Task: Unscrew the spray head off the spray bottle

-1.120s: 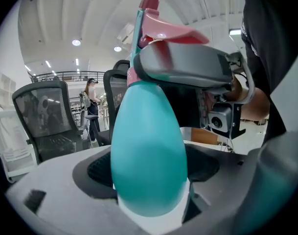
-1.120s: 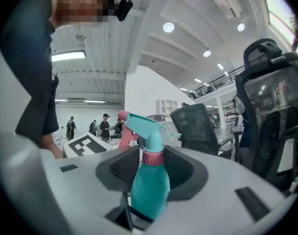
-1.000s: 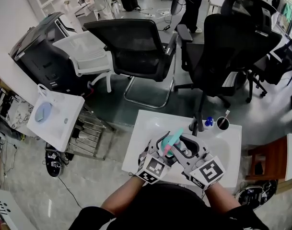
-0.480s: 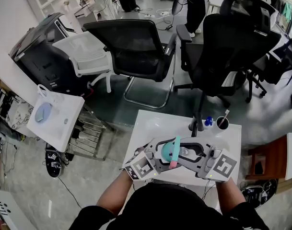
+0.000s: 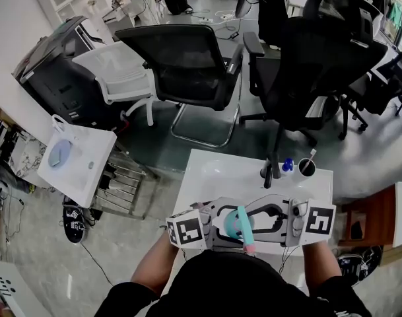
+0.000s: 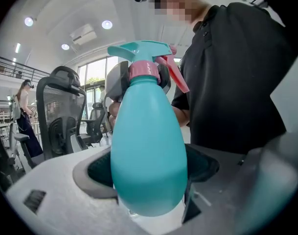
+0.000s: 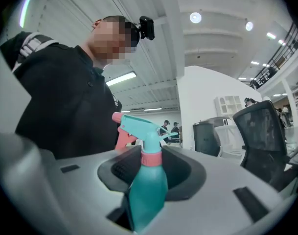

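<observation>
I hold a teal spray bottle (image 5: 236, 222) between both grippers, close to my chest, its head pointing back at me. Its round body (image 6: 149, 146) fills the left gripper (image 6: 149, 182), whose jaws are shut on it. A pink collar (image 6: 145, 70) sits under the teal spray head (image 6: 139, 50) with its pink trigger (image 6: 176, 75). The right gripper (image 7: 151, 161) is shut on that collar (image 7: 151, 158), and the spray head (image 7: 139, 126) rises past its jaws. In the head view the left gripper (image 5: 226, 224) and right gripper (image 5: 252, 226) face each other across the bottle.
The white table (image 5: 214, 174) lies ahead of the grippers, with a dark cup (image 5: 307, 169) and a small blue-capped bottle (image 5: 288, 166) at its far right. Black office chairs (image 5: 187, 65) stand beyond it. A white side table (image 5: 88, 170) stands to the left.
Both grippers have drawn the bottle back from over the table toward my body and swung to face each other. The bottle has turned, its pink trigger now pointing at me.
</observation>
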Demonstrator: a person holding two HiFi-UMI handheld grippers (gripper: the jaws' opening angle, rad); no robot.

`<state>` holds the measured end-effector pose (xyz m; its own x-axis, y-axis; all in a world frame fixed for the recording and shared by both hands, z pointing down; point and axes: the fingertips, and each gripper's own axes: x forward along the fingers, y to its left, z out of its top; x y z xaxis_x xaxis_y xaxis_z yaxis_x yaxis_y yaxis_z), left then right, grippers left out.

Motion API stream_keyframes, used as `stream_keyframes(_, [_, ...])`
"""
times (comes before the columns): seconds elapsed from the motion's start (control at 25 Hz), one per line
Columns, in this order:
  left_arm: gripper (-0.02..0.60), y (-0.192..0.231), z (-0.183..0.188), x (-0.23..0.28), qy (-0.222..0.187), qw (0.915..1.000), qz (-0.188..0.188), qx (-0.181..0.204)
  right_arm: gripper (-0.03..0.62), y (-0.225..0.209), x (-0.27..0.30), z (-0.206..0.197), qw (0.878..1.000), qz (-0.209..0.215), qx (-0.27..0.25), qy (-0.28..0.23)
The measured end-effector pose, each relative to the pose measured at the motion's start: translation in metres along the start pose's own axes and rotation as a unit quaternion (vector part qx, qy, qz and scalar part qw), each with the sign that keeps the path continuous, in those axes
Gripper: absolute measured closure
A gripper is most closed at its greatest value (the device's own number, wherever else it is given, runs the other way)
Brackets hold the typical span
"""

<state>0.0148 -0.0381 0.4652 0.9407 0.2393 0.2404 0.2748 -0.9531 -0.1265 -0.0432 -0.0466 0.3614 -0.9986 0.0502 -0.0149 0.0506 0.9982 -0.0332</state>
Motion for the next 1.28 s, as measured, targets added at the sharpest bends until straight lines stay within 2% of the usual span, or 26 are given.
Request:
stream_keyframes(0.08, [0.163, 0.010, -0.003, -0.001, 0.002, 0.9996, 0.027, -0.005, 0.454, -0.008, 0.000, 0.001, 1.000, -0.022, -0.001, -0.008])
stream_keyframes(0.16, [0.163, 0.032, -0.009, -0.007, 0.013, 0.9957, 0.090, -0.020, 0.453, -0.024, -0.002, -0.001, 0.997, -0.076, -0.013, -0.015])
stream_keyframes(0.2, [0.163, 0.046, -0.013, -0.012, 0.024, 0.9907, 0.130, -0.030, 0.450, -0.034, -0.003, -0.003, 0.994, -0.110, -0.020, -0.015])
stream_keyframes(0.28, [0.163, 0.070, -0.022, -0.023, 0.045, 0.9767, 0.205, -0.047, 0.415, -0.053, -0.008, -0.008, 0.984, -0.178, -0.025, -0.011])
stream_keyframes(0.36, [0.163, 0.086, -0.029, -0.031, 0.051, 0.9616, 0.261, -0.066, 0.379, -0.067, -0.013, -0.011, 0.973, -0.228, -0.021, -0.011])
stream_keyframes(0.48, [0.163, 0.103, -0.037, -0.044, 0.060, 0.9386, 0.328, -0.087, 0.378, -0.077, -0.018, -0.015, 0.960, -0.278, -0.022, -0.011])
stream_keyframes(0.52, [0.163, 0.105, -0.041, -0.046, 0.063, 0.9336, 0.341, -0.089, 0.379, -0.080, -0.018, -0.017, 0.957, -0.290, -0.023, -0.007])
stream_keyframes(0.64, [0.163, 0.106, -0.050, -0.043, 0.069, 0.9259, 0.360, -0.092, 0.399, -0.087, -0.016, -0.022, 0.946, -0.323, -0.025, 0.005])
stream_keyframes(0.76, [0.163, 0.108, -0.054, -0.042, 0.079, 0.9144, 0.383, -0.106, 0.405, -0.089, -0.013, -0.023, 0.942, -0.335, -0.024, -0.002])
stream_keyframes(0.84, [0.163, 0.104, -0.063, -0.036, 0.085, 0.9119, 0.387, -0.106, 0.413, -0.092, -0.013, -0.023, 0.937, -0.348, -0.031, -0.007])
stream_keyframes(1.04, [0.163, 0.107, -0.067, -0.030, 0.093, 0.9016, 0.409, -0.105, 0.442, -0.098, -0.016, -0.022, 0.913, -0.406, -0.030, -0.006])
stream_keyframes(1.16, [0.163, 0.106, -0.065, -0.026, 0.087, 0.9068, 0.398, -0.109, 0.448, -0.095, -0.017, -0.022, 0.914, -0.405, -0.038, -0.006])
stream_keyframes(1.28, [0.163, 0.104, -0.063, -0.024, 0.081, 0.9154, 0.380, -0.103, 0.450, -0.092, -0.016, -0.020, 0.926, -0.376, -0.030, -0.003])
